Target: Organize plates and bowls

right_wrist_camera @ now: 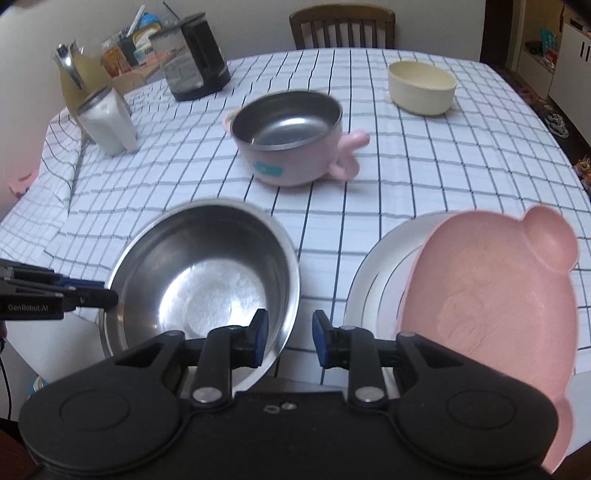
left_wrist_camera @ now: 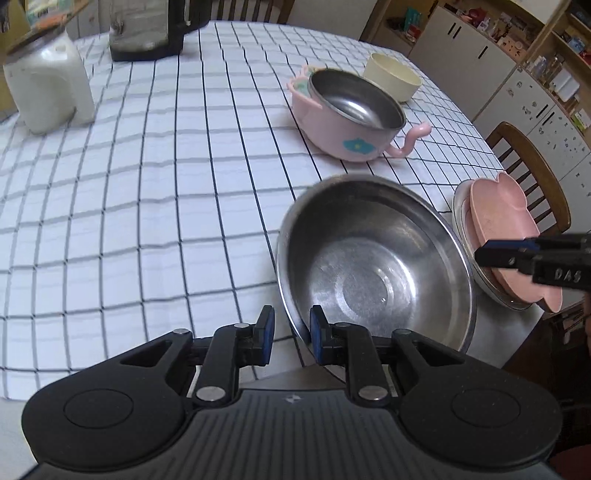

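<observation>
A large steel bowl (left_wrist_camera: pixel 373 266) (right_wrist_camera: pixel 207 277) stands near the table's front edge. My left gripper (left_wrist_camera: pixel 291 328) is open and straddles its near rim; it also shows at the left of the right wrist view (right_wrist_camera: pixel 107 295). My right gripper (right_wrist_camera: pixel 290 332) is open and empty, between the steel bowl and a pink bear-shaped plate (right_wrist_camera: pixel 491 314) (left_wrist_camera: pixel 502 221) that lies on a steel plate (right_wrist_camera: pixel 380 273) (left_wrist_camera: pixel 461 206). The right gripper also shows in the left wrist view (left_wrist_camera: pixel 484 253), over the pink plate. Farther back stand a pink steel-lined handled bowl (left_wrist_camera: pixel 351 110) (right_wrist_camera: pixel 291 136) and a cream bowl (left_wrist_camera: pixel 393 75) (right_wrist_camera: pixel 421 86).
The round table has a checked cloth (left_wrist_camera: pixel 147 184) (right_wrist_camera: pixel 424 166). A white jar (left_wrist_camera: pixel 48 88) (right_wrist_camera: pixel 107 122), a black kettle (left_wrist_camera: pixel 147 29) (right_wrist_camera: pixel 195 59) and a juice jug (right_wrist_camera: pixel 79 77) stand at the back left. Wooden chairs (left_wrist_camera: pixel 528 166) (right_wrist_camera: pixel 341 26) stand around the table.
</observation>
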